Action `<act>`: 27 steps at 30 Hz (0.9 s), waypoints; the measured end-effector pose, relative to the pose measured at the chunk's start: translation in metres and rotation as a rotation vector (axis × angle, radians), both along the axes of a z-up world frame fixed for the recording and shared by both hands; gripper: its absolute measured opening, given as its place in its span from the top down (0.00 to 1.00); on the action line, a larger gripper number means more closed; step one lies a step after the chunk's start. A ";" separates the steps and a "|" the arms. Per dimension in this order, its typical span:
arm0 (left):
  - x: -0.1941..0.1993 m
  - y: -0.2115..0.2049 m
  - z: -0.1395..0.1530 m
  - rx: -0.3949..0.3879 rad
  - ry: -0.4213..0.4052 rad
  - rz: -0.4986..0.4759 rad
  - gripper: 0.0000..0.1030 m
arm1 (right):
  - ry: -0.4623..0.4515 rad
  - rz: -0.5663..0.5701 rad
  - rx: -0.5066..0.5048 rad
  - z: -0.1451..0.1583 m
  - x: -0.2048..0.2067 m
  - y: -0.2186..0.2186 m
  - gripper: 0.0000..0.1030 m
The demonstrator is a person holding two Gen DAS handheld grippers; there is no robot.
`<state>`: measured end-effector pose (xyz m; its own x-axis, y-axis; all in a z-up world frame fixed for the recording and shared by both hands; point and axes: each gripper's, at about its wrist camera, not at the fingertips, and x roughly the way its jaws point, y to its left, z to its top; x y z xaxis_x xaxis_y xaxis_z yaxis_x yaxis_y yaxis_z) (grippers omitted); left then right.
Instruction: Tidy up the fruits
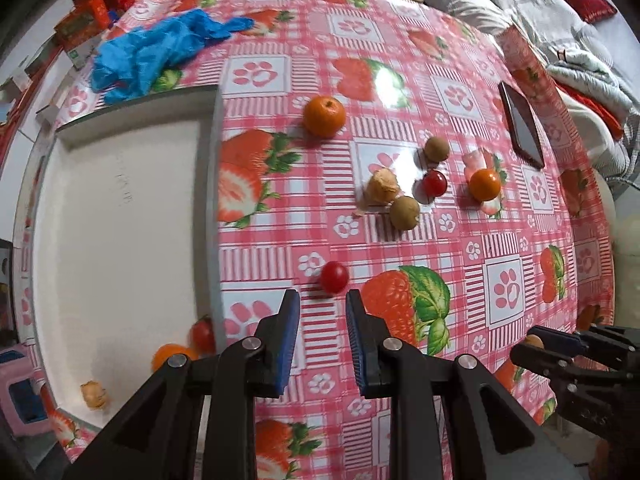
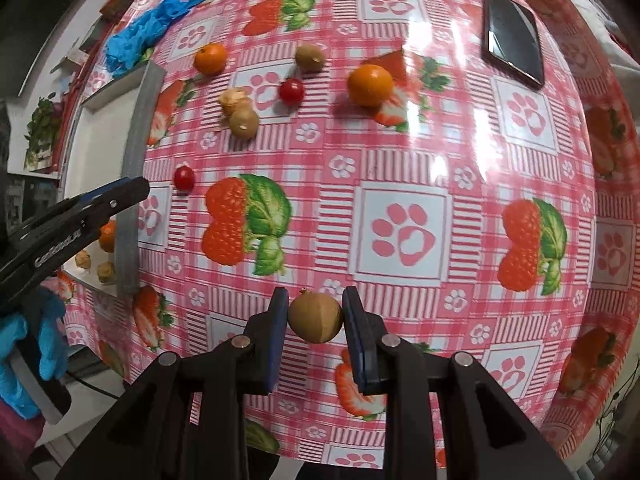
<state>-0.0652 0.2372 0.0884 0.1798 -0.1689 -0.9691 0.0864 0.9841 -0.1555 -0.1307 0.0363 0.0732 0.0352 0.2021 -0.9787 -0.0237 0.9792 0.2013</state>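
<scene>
We see the right gripper [image 2: 315, 318] clamped on a brown longan [image 2: 315, 317], held above the strawberry-print tablecloth [image 2: 404, 184]. The left gripper [image 1: 322, 322] is nearly closed with nothing between its pads, hanging beside the white tray [image 1: 120, 216], just short of a cherry tomato [image 1: 334, 277]. The tray holds an orange, a tomato and husked fruit at its near end. More longans [image 1: 405, 213], oranges [image 1: 324, 116] and another tomato lie scattered on the cloth, near a phone [image 1: 522, 124].

Only blurred white lettering — unreadable — on the left gripper [image 2: 136, 189].
</scene>
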 end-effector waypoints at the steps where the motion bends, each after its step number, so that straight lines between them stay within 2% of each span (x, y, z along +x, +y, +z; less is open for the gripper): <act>1: -0.002 0.005 0.001 -0.001 -0.003 0.007 0.75 | -0.002 0.007 0.000 0.001 0.002 0.005 0.71; 6: -0.005 0.005 0.000 0.004 -0.010 0.000 0.75 | -0.005 0.036 -0.001 0.003 0.007 0.024 0.71; 10: 0.003 -0.010 -0.018 -0.021 0.037 -0.034 0.74 | -0.002 0.064 -0.008 0.005 0.006 0.033 0.71; 13: 0.010 -0.023 -0.037 -0.007 0.073 -0.053 0.74 | -0.001 0.060 -0.014 0.006 0.004 0.029 0.71; 19: 0.018 -0.036 -0.054 0.008 0.094 -0.061 0.74 | 0.008 0.016 -0.020 0.008 -0.002 0.008 0.71; 21: 0.018 -0.035 -0.055 -0.012 0.102 -0.053 0.74 | 0.010 0.004 -0.019 0.008 -0.002 0.003 0.71; 23: 0.017 -0.032 -0.051 -0.083 0.103 -0.041 0.74 | 0.012 -0.007 -0.014 0.006 -0.002 -0.001 0.71; 24: 0.016 -0.030 -0.051 -0.105 0.106 -0.038 0.66 | 0.012 -0.009 -0.013 0.006 -0.002 -0.001 0.71; 25: 0.015 -0.028 -0.050 -0.133 0.115 -0.029 0.48 | 0.012 -0.012 -0.008 0.005 -0.002 -0.002 0.71; 26: 0.014 -0.025 -0.048 -0.163 0.106 -0.014 0.04 | 0.013 -0.015 -0.004 0.004 -0.002 -0.003 0.71; 27: 0.014 -0.022 -0.045 -0.180 0.101 -0.006 0.01 | 0.012 -0.017 -0.001 0.003 -0.001 -0.003 0.71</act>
